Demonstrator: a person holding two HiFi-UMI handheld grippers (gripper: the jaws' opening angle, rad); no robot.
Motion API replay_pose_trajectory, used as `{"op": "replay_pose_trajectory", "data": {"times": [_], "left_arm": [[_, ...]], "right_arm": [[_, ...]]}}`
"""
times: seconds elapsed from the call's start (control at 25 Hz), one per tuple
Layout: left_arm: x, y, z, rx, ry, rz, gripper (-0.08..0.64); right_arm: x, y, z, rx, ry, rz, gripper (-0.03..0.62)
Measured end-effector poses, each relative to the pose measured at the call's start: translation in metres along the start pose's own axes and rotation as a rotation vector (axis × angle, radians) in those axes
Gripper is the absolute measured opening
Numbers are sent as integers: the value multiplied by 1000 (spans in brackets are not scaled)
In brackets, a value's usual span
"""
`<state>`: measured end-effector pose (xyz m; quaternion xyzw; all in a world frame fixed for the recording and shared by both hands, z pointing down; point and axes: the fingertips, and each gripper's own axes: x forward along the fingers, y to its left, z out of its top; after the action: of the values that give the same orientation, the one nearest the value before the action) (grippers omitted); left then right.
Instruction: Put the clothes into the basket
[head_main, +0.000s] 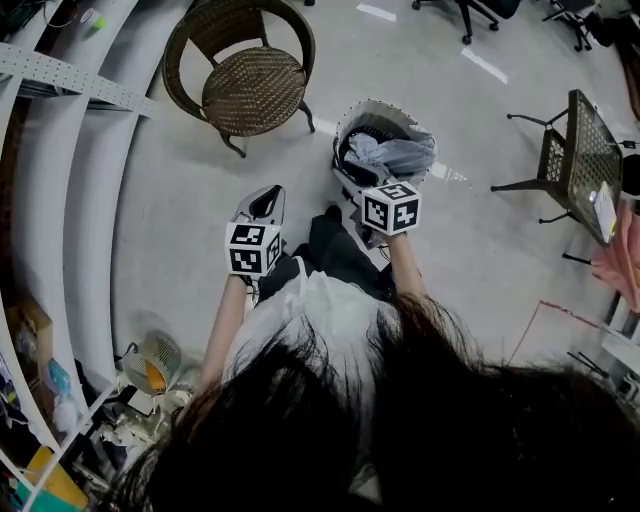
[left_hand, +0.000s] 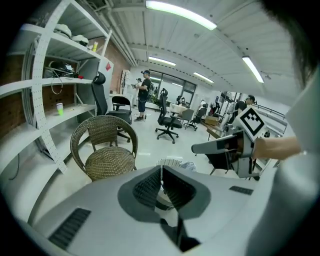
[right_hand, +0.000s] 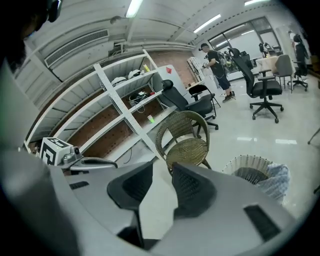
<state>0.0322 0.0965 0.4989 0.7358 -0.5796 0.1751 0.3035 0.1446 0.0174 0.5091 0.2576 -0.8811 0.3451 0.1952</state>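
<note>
where floor meets shelving, wicker chair near basket, seemingly full.

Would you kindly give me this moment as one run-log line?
left gripper: shut, empty | right gripper: open, empty | clothes: in basket

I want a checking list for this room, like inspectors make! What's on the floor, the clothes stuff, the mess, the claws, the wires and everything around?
Surface: grey shiny floor.
Job's things: white basket with pale clothes inside.
Clutter: fan and box near the shelves.
Grippers: left claw shut, empty; right claw open, empty.
Cables: wires hanging at the wall shelf.
Surroundings: wicker chair, black mesh table, office chair, person far off.
</note>
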Motion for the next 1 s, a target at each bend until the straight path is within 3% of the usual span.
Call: {"op": "replay_pose_trajectory", "data": {"times": [0.2, 0.6, 1.0], "left_arm": [[-39, 26, -8, -59, -62, 17, 21], [-107, 41, -40, -47, -117, 2, 21], [-148, 46, -58, -24, -162, -5, 21]], "right_arm": [[9, 58, -11, -18, -11, 37, 121], [6, 156, -50, -86, -38, 79, 98], [-3, 210, -82, -166, -39, 90, 63]]}}
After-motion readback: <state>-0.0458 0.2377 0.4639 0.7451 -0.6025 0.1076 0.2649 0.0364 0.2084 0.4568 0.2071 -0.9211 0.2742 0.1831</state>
